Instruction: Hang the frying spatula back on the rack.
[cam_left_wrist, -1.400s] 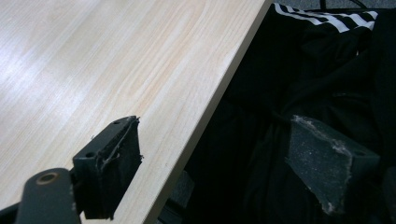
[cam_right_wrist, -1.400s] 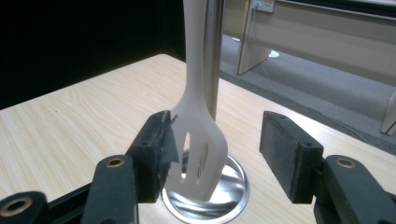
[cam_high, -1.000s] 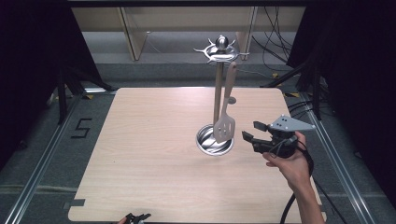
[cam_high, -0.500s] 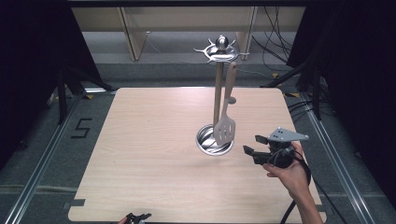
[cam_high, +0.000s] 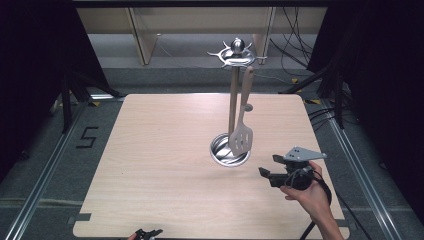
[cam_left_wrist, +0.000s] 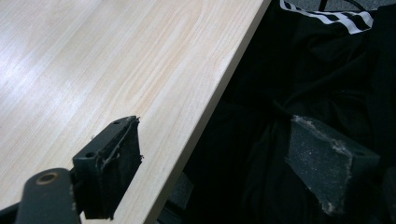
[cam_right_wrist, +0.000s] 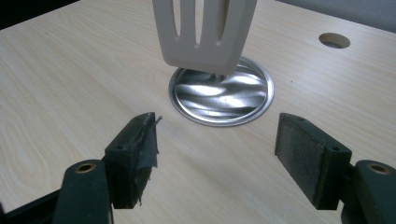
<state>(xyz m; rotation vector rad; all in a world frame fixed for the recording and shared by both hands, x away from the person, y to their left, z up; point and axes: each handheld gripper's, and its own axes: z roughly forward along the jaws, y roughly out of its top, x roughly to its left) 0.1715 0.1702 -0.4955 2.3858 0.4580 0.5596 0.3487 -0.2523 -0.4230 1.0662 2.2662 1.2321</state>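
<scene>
Pale wood grain runs across the table (cam_high: 165, 150) in front of me, and near its middle stands a shiny metal utensil stand (cam_high: 232, 100) with a round dished base (cam_high: 229, 150) and a ring of hooks at the top. A cream slotted spatula (cam_high: 242, 137) hangs from one of those hooks, its blade dangling just above the base and slightly to the right of the pole. My right gripper (cam_high: 267, 172) is held in my right hand (cam_high: 310, 197) above the table's right front part, near the stand's base but apart from it, with its grey plate on top. Its jaws are spread wide with nothing between them; in the right gripper view (cam_right_wrist: 217, 140) they frame the base, and the spatula blade (cam_right_wrist: 203, 32) hangs just beyond them, above the dish. A round hole (cam_right_wrist: 334, 40) in the tabletop shows farther back. My left gripper (cam_high: 147, 233) sits at the table's front edge, low in the high view. In the left gripper view (cam_left_wrist: 215, 163) its jaws are also wide apart and empty, one over the wood, the other past the edge over my dark clothing with white stripes (cam_left_wrist: 327, 14).
</scene>
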